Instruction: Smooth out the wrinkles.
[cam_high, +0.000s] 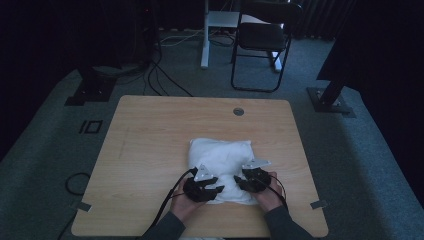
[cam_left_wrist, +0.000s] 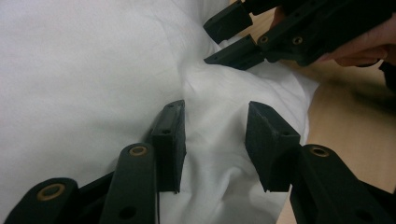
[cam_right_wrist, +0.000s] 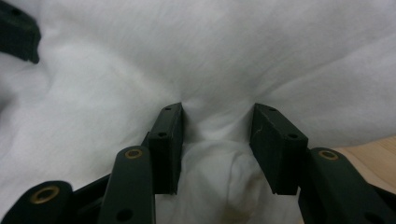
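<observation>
My left gripper (cam_left_wrist: 215, 140) has its two black jaws about half apart, pushed down into the soft white stuffed pillow (cam_high: 220, 157), w/ a ridge of the white cloth rising between them. The pads do not squeeze it yet, as far as I can see; cloth bulges between them but hangs loose. My right gripper (cam_right_wrist: 217, 147) is the same: half apart, a fold of cloth between the jaws and dented at the tips, not pinched.

The pillow lies on the light wooden table (cam_high: 150, 150), toward my side and a bit right of centre. Both grippers sit at its near edge, left one by the near-left corner, right one by the near-right, near each other. In the left gripper view the right gripper (cam_left_wrist: 233, 37) shows at the top, close by.

What I think can go wrong from here:
- If I close on the cover only, I get thin cloth and not the filling. Then the pillow sags when lifted and the cloth may slip out, because the fabric looks smooth.
- If one side bites deep and the other shallow, the pillow will tilt or twist and maybe drop from one jaw.
- The grippers are close together, so the far end has no support; it can drag on the table.
- The near edge of the table is just beside my hands; pulling toward me could take the pillow over it.
</observation>
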